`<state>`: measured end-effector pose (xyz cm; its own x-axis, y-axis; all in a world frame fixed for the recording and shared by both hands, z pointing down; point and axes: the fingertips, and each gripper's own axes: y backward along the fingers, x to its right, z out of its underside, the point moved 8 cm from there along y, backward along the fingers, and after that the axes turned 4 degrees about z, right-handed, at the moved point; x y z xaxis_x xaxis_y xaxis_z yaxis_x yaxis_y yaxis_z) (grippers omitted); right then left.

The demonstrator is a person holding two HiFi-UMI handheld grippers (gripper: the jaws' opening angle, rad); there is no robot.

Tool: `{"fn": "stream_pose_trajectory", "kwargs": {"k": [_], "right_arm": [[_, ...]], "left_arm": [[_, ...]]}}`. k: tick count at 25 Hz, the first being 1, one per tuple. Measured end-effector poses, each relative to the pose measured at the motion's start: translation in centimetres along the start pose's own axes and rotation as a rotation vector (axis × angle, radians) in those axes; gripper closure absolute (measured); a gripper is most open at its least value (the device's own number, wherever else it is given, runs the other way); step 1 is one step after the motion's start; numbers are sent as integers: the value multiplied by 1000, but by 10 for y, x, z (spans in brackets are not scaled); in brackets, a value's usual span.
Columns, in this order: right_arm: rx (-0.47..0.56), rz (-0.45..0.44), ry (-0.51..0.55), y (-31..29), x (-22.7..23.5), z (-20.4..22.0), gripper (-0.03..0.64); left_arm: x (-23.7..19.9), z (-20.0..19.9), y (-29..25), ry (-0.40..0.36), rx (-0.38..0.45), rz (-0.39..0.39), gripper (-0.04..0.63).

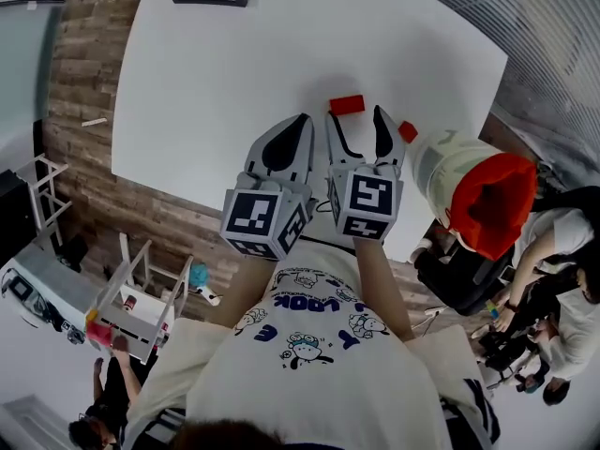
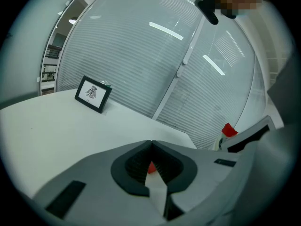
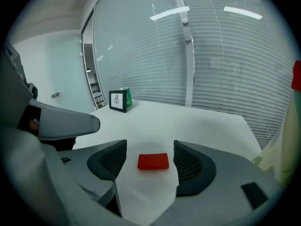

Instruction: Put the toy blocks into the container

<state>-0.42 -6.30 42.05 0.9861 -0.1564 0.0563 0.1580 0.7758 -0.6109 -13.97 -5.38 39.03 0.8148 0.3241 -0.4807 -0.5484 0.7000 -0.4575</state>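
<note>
- As seen from the flat red block (image 1: 347,104), off to its left and back toward the person: left gripper (image 1: 302,125), fingers pressed shut tip to tip, gripping nothing that shows; only a red sliver glimpsed through the slit behind the tips.
- Directly behind that block, just short of it: right gripper (image 1: 355,118), fingers spread wide and empty, wider than the block.
- Lying flat on the white counter (image 1: 216,82), long axis running finger to finger, framed in the gap.
- Judged nearer than the left, so likely a short push forward, then a close on the two short ends.
- Right of the block: small red block (image 1: 407,130), just beside the right finger's outer face.
- Further right, by the counter's edge: container (image 1: 445,162), red inside.
</note>
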Motion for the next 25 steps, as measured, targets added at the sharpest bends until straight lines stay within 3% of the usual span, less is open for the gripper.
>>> {"fn": "stream_pose_trajectory", "kwargs": {"k": [25], "right_arm": [[-131,-9,-13,-36,1,25,311]], "left_arm": [[-22,10,-27,61,-87,-3,563]]}}
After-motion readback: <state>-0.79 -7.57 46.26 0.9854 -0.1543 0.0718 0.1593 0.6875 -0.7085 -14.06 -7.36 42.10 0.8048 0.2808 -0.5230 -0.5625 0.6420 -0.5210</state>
